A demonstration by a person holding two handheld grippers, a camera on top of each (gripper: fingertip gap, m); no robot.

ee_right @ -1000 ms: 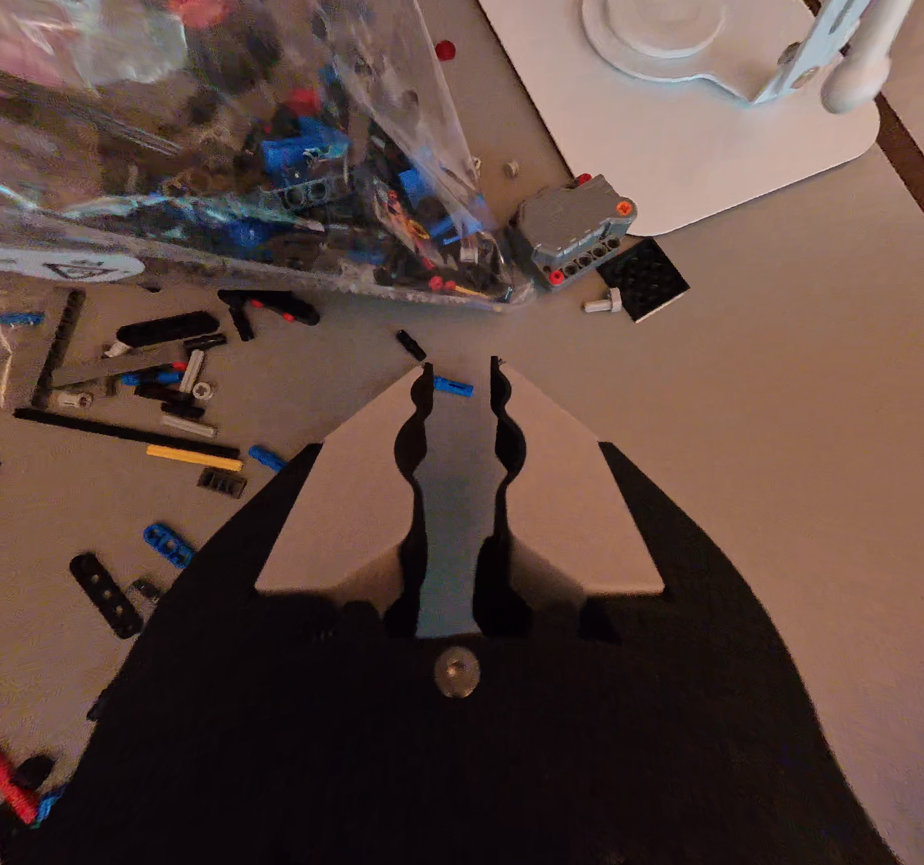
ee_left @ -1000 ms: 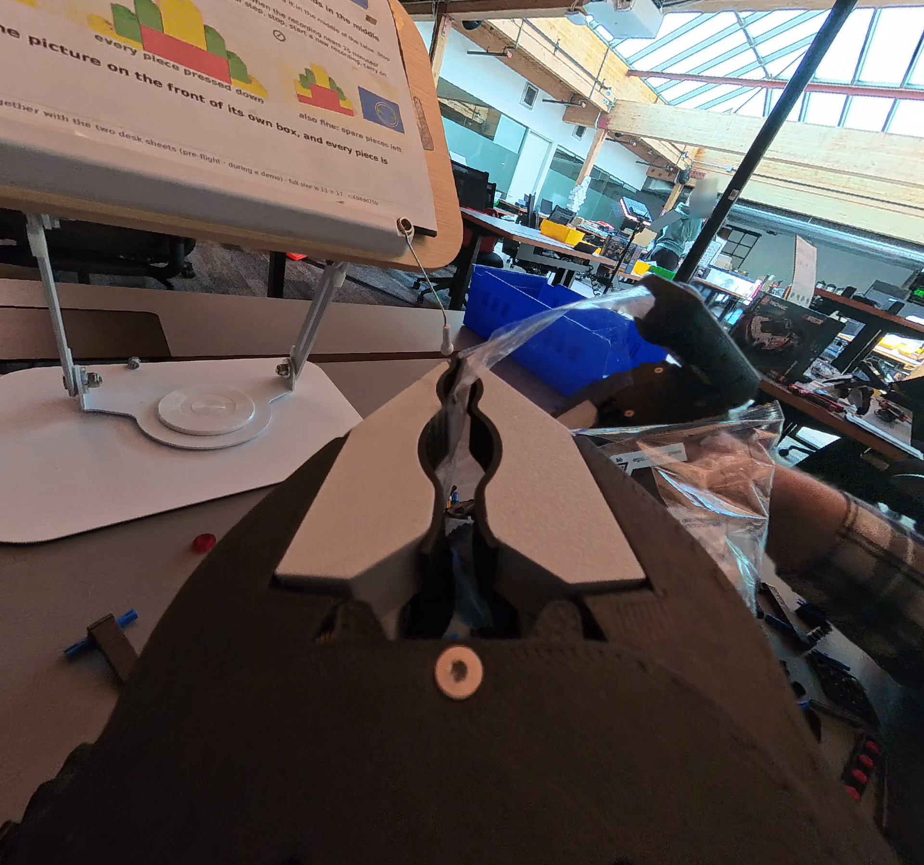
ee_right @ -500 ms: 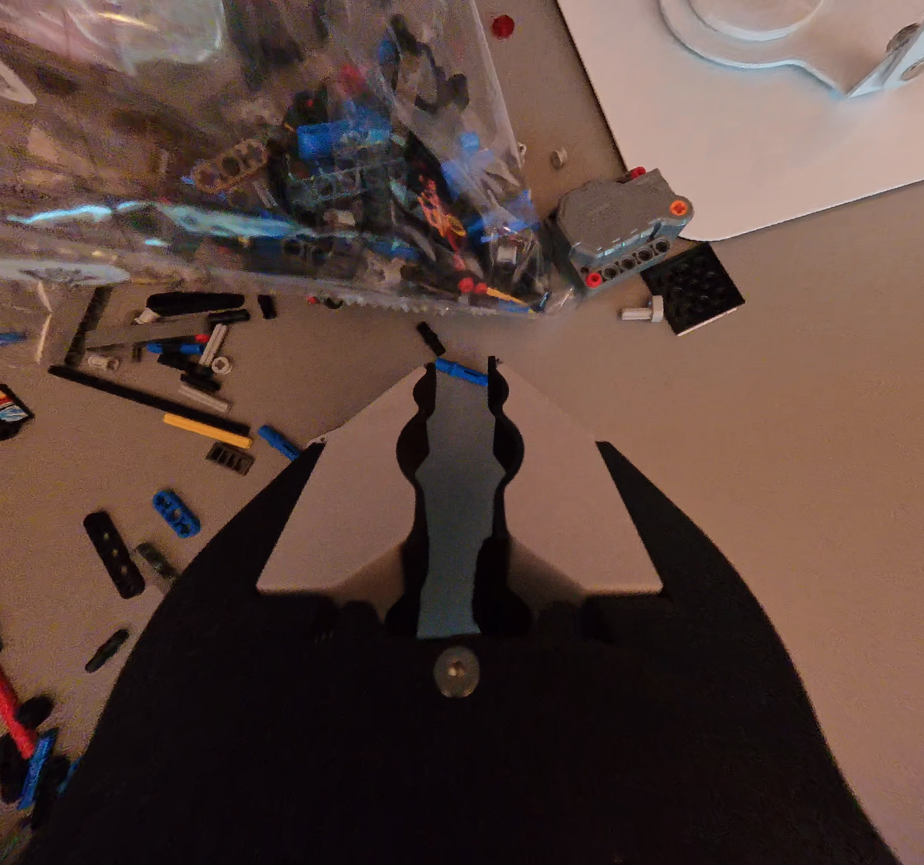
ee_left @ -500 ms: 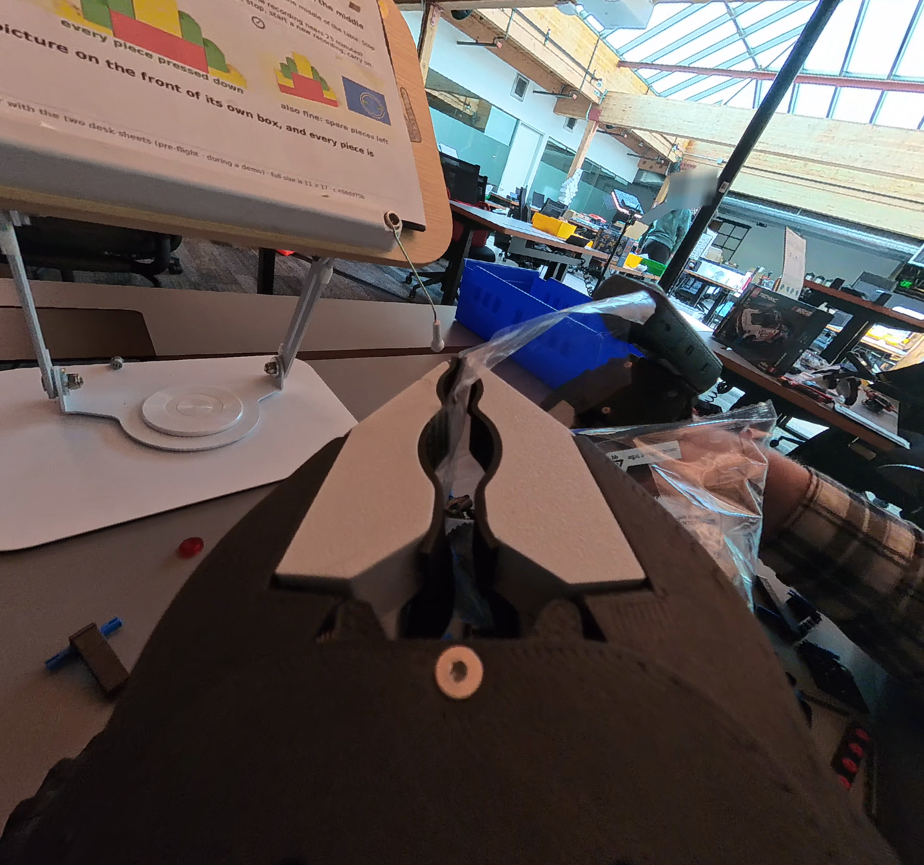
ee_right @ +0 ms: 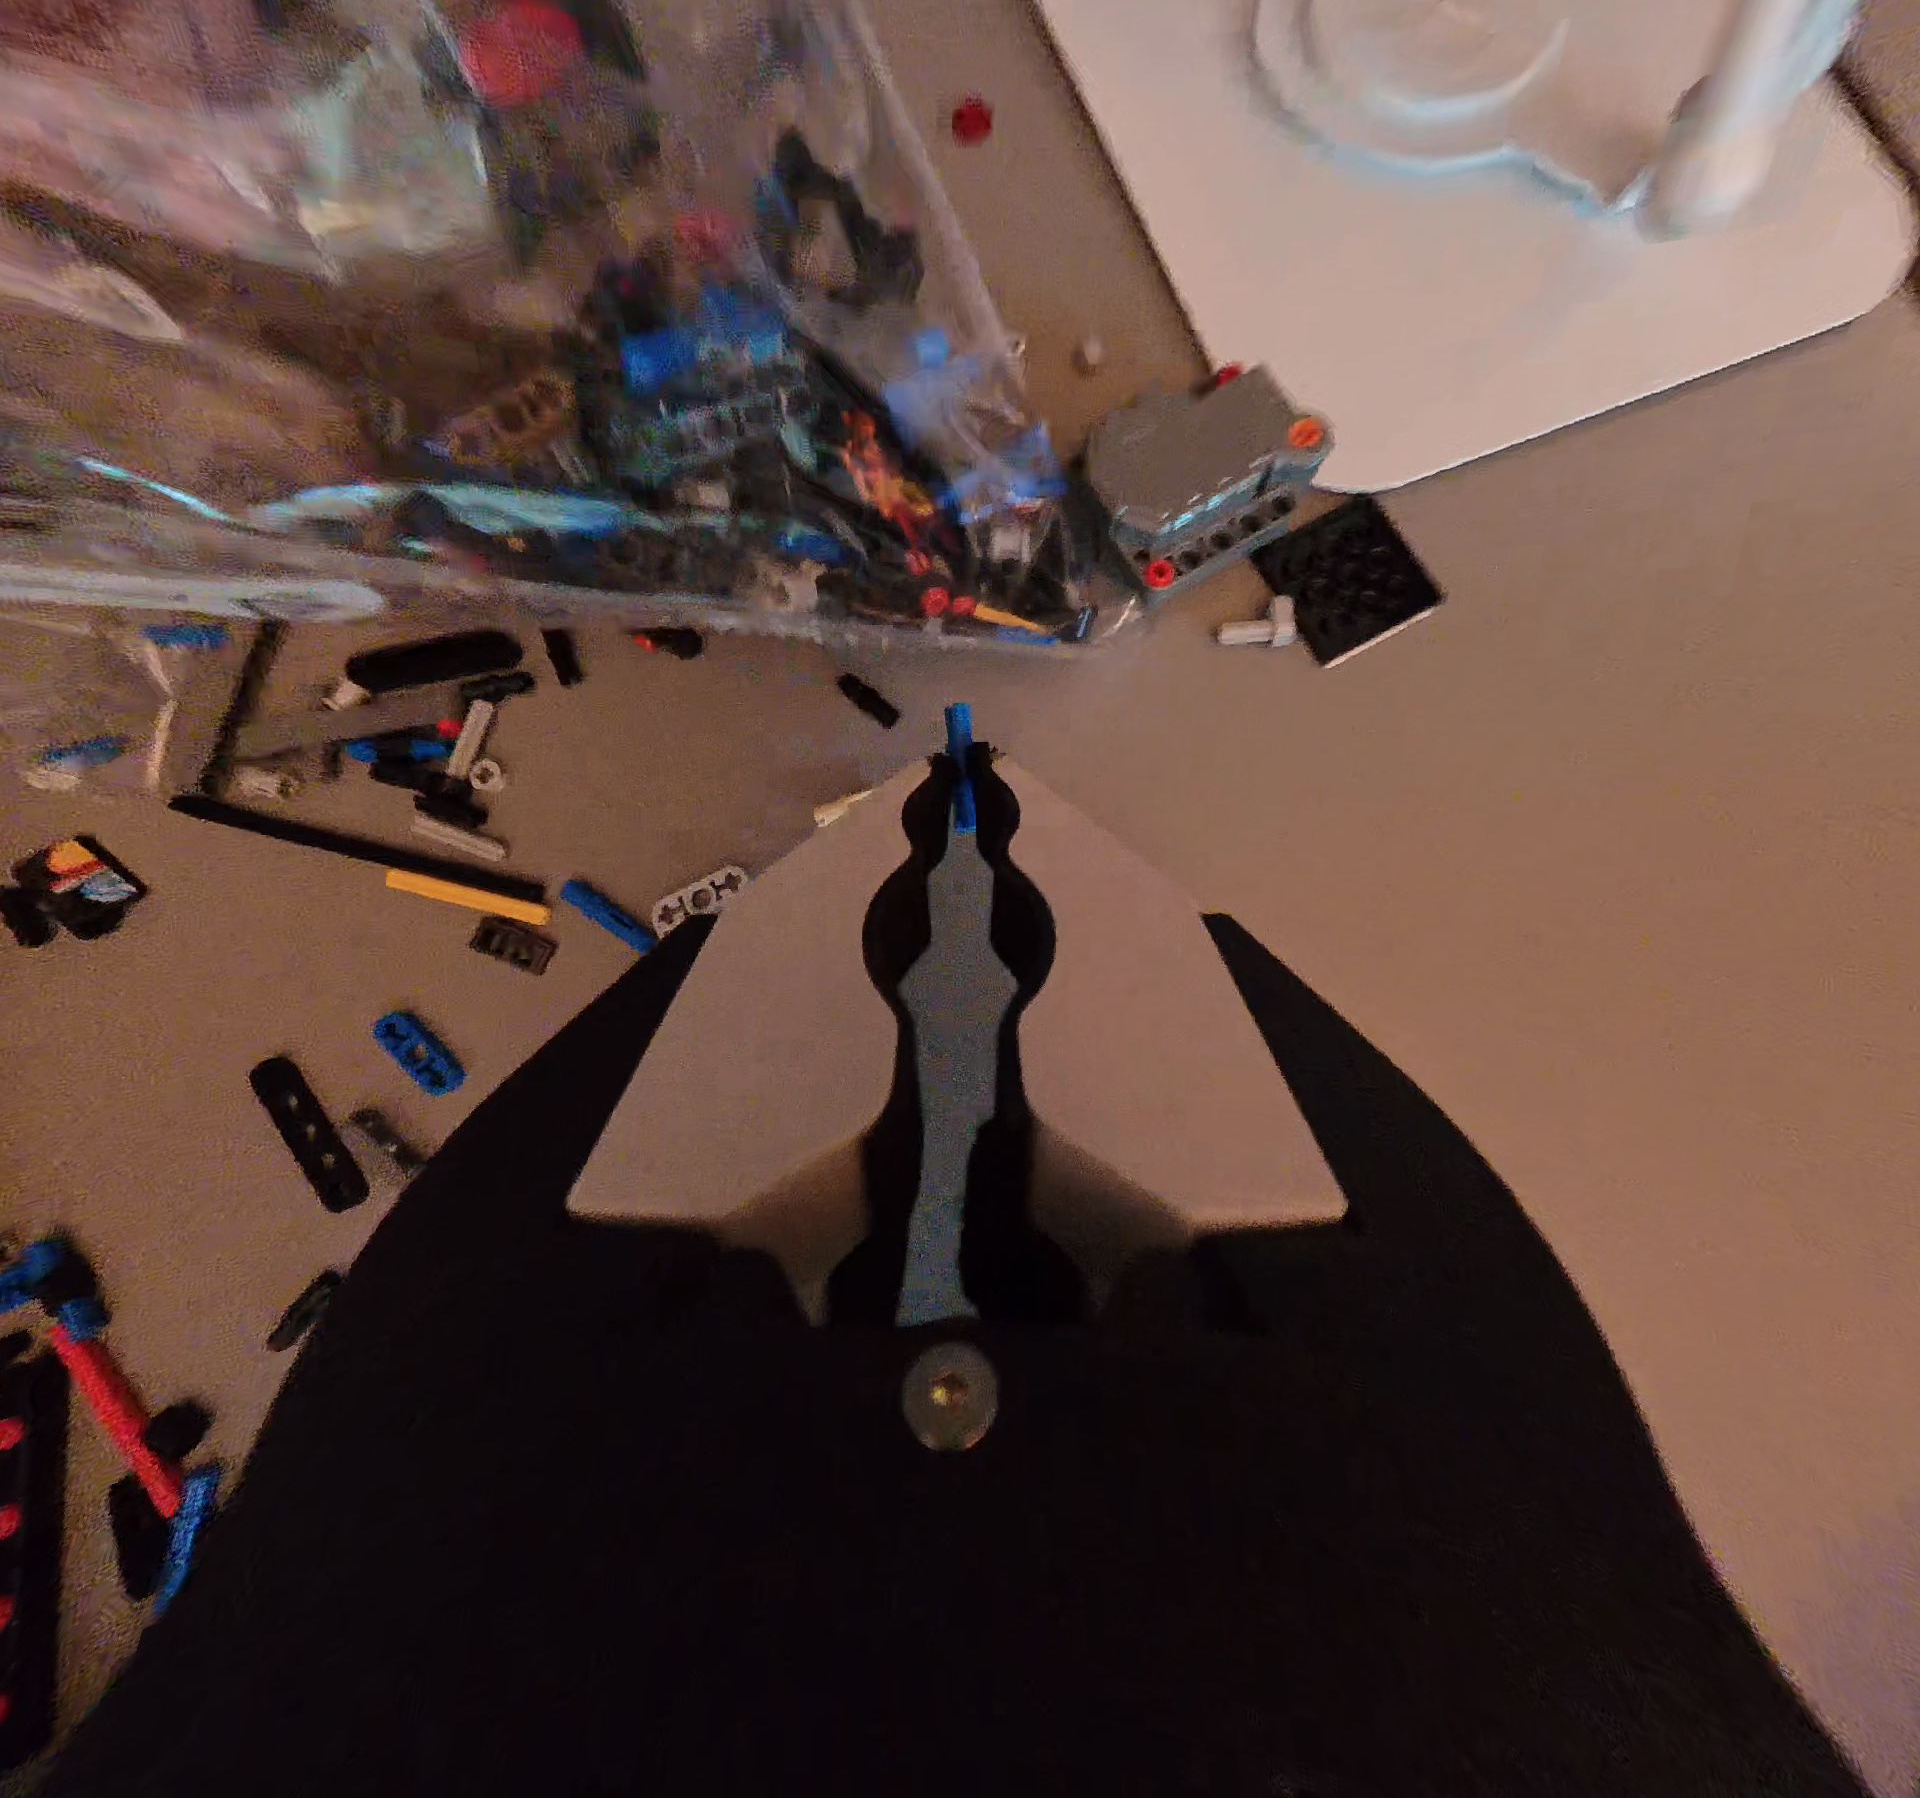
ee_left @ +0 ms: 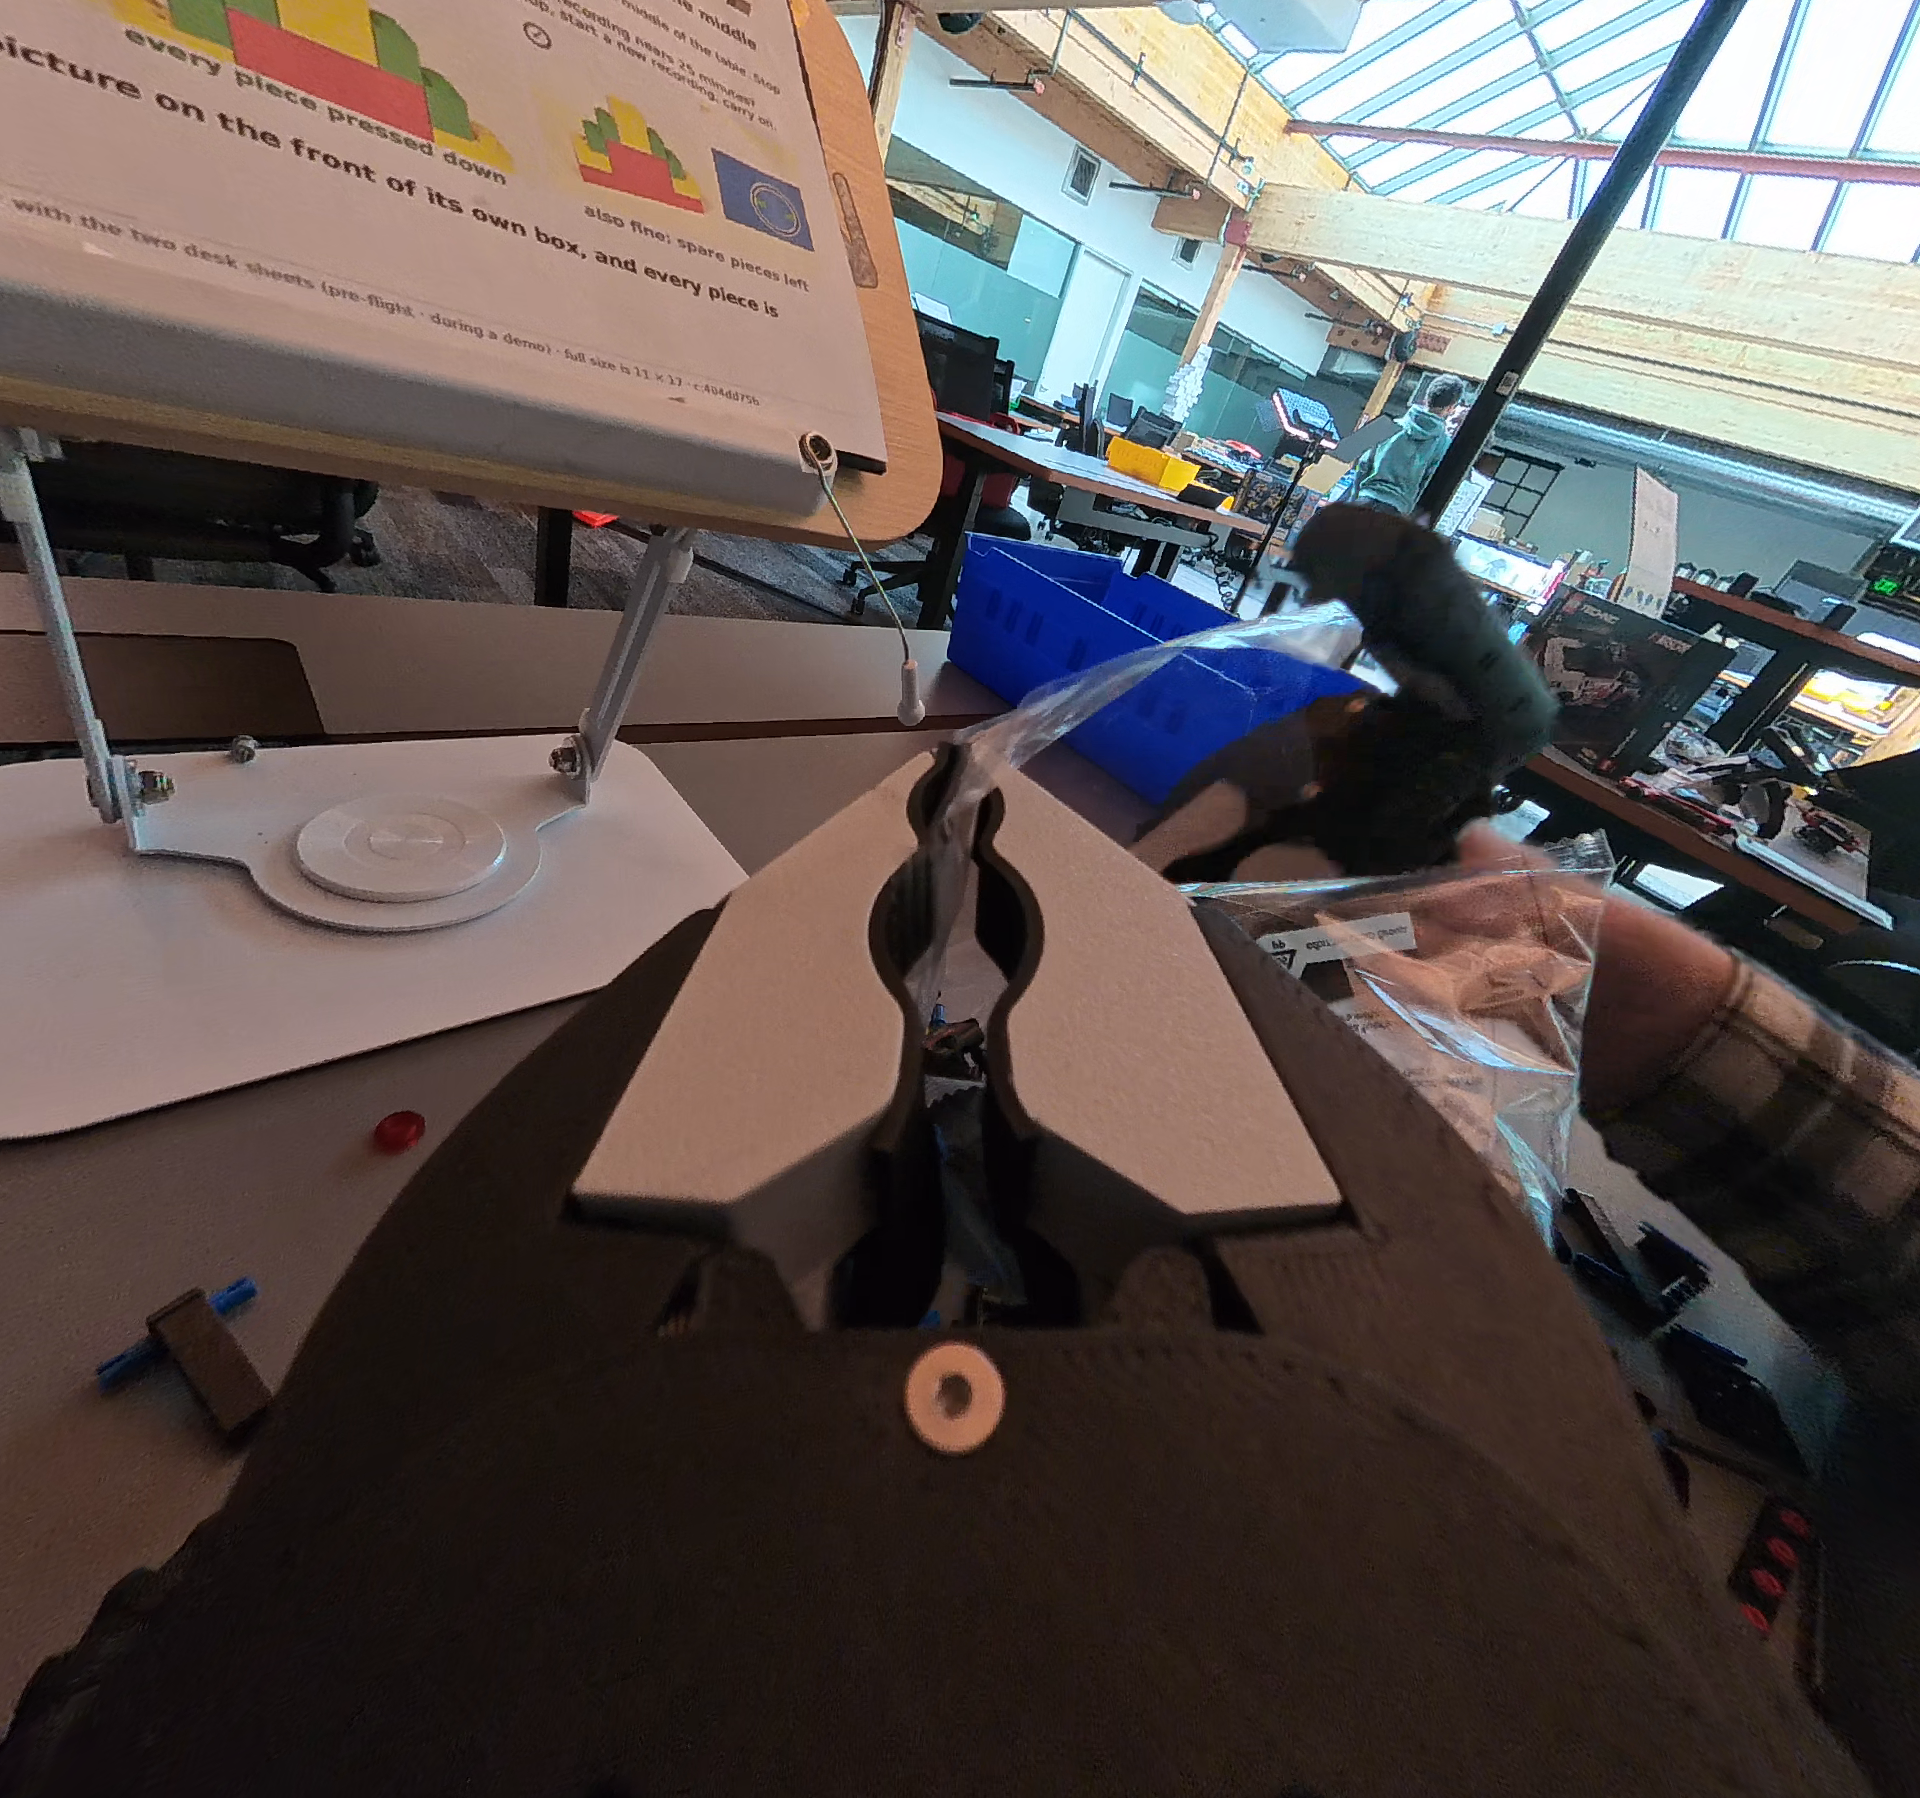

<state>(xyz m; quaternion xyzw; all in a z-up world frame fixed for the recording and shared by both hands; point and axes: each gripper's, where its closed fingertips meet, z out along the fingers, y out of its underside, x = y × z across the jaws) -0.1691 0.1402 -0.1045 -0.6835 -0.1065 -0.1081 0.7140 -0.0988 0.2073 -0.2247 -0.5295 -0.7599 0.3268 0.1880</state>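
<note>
My left gripper [ee_left: 961, 792] is shut on the edge of a clear plastic bag [ee_left: 1455, 979] and holds it up above the table. The bag [ee_right: 520, 346] is full of small black, blue and red building pieces and hangs at the upper left of the right wrist view. My right gripper [ee_right: 964, 766] is shut on a small blue pin [ee_right: 962, 772] that sticks out past its tips, just above the grey table [ee_right: 1507, 813]. The right gripper's dark body [ee_left: 1423, 709] shows beyond the bag in the left wrist view.
A white stand base [ee_left: 260, 917] carries a tilted board with a printed sheet [ee_left: 416, 138]. A grey motor block [ee_right: 1205, 481] and a black plate [ee_right: 1345, 579] lie by the bag. Loose pieces [ee_right: 416, 813] are scattered at left. A blue bin [ee_left: 1091, 657] stands behind. A plaid sleeve [ee_left: 1766, 1125] is at right.
My right gripper was open over the blue pin on the table; it has closed on the pin, which now stands along the fingers. The left gripper keeps holding the bag.
</note>
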